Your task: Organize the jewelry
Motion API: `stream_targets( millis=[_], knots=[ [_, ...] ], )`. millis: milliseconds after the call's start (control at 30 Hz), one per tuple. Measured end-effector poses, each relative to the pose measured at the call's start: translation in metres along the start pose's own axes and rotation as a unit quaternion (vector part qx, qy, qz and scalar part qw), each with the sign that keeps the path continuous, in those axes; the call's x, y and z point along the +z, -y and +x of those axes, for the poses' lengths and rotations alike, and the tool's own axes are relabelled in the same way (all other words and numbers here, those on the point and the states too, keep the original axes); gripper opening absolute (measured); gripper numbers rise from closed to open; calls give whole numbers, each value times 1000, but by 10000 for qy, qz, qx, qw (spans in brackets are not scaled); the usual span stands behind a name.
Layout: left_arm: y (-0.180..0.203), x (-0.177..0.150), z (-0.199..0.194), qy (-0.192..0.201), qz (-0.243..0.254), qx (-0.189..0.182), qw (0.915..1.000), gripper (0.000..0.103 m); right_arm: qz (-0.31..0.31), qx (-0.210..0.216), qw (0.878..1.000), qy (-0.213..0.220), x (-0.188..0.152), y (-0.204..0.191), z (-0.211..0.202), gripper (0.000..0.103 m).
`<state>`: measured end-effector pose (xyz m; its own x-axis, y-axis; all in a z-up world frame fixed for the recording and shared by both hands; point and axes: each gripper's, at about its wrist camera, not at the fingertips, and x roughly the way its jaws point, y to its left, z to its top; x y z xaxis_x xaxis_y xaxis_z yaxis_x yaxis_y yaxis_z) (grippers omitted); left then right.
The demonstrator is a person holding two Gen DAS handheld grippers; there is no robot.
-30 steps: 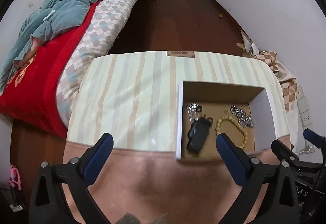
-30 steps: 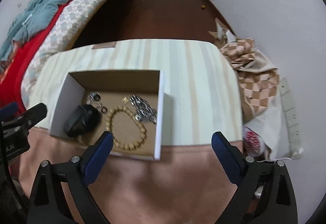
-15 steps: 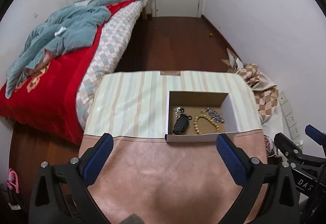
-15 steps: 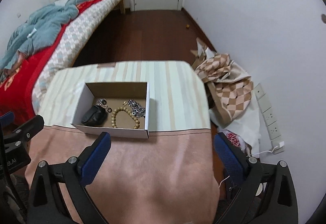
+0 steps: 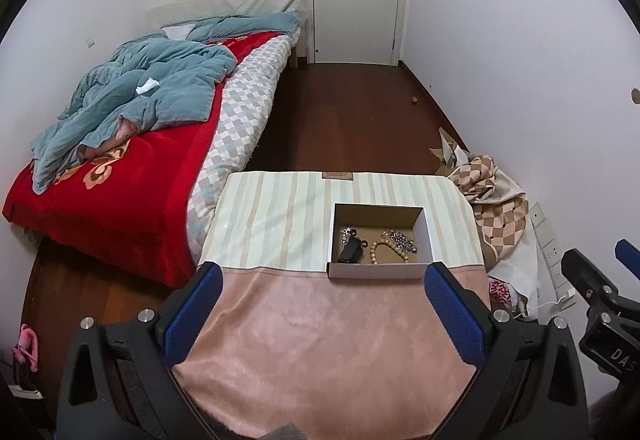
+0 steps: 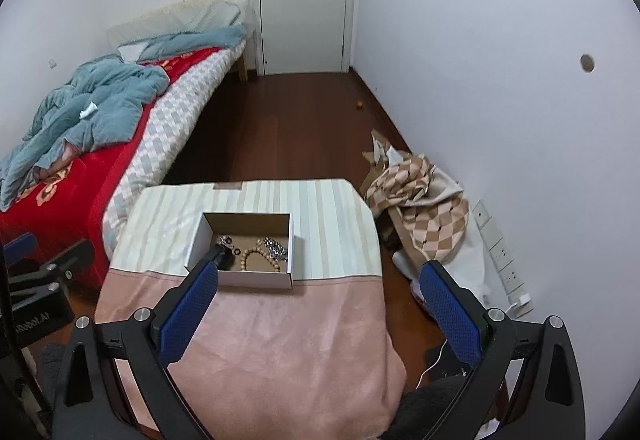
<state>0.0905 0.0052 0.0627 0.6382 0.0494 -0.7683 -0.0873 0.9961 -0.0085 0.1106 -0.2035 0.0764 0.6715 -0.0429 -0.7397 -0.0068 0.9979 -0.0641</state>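
My left gripper point(image 5: 320, 312) and my right gripper point(image 6: 318, 304) both hang above the near, pink half of the cloth-covered bench point(image 5: 320, 340); each set of blue-padded jaws stands spread wide and released, holding nothing. The open white cardboard box with a brown inside point(image 5: 378, 272) rests on the far, striped half of the bench cloth, its near wall at the seam between stripes and pink. Inside it lie four pieces: a black oblong object point(image 5: 349, 252) at the left, a small silver-coloured cluster point(image 5: 347, 231) just behind it, a ring of tan wooden beads point(image 5: 386, 250) in the middle, and a silver-coloured chain heap point(image 5: 402, 240) at the right, touching the beads. In the right wrist view my left finger point(image 6: 192, 304) overlaps the box's near left corner. A bed with a red blanket and rumpled teal quilt point(image 5: 120, 127) stands to the left; a beige checked cloth pile point(image 6: 420, 199) lies on the dark wooden floor point(image 5: 340, 119) to the right, by the white wall.
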Motion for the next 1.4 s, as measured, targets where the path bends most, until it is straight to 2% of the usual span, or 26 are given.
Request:
stream_targets(
  millis=[233, 433, 800, 1067, 1400],
  knots=[
    [-1, -4, -24, -53, 15, -18, 10000, 103, -56, 61, 10000, 53, 2, -1, -34, 102],
    [2, -7, -20, -248, 35, -74, 9997, 103, -141, 73, 9998, -122, -1, -3, -37, 102],
    [12, 12, 1, -290, -36, 51, 9996, 103, -188, -101, 9997, -136, 20, -4, -10, 103],
    [10, 25, 28, -393, -82, 218, 9990, 103, -166, -113, 9994, -285, 36, -7, 25, 103],
    [19, 26, 49, -606, 26, 241, 9979, 103, -142, -168, 9984, -515, 37, -9, 58, 103]
  ],
)
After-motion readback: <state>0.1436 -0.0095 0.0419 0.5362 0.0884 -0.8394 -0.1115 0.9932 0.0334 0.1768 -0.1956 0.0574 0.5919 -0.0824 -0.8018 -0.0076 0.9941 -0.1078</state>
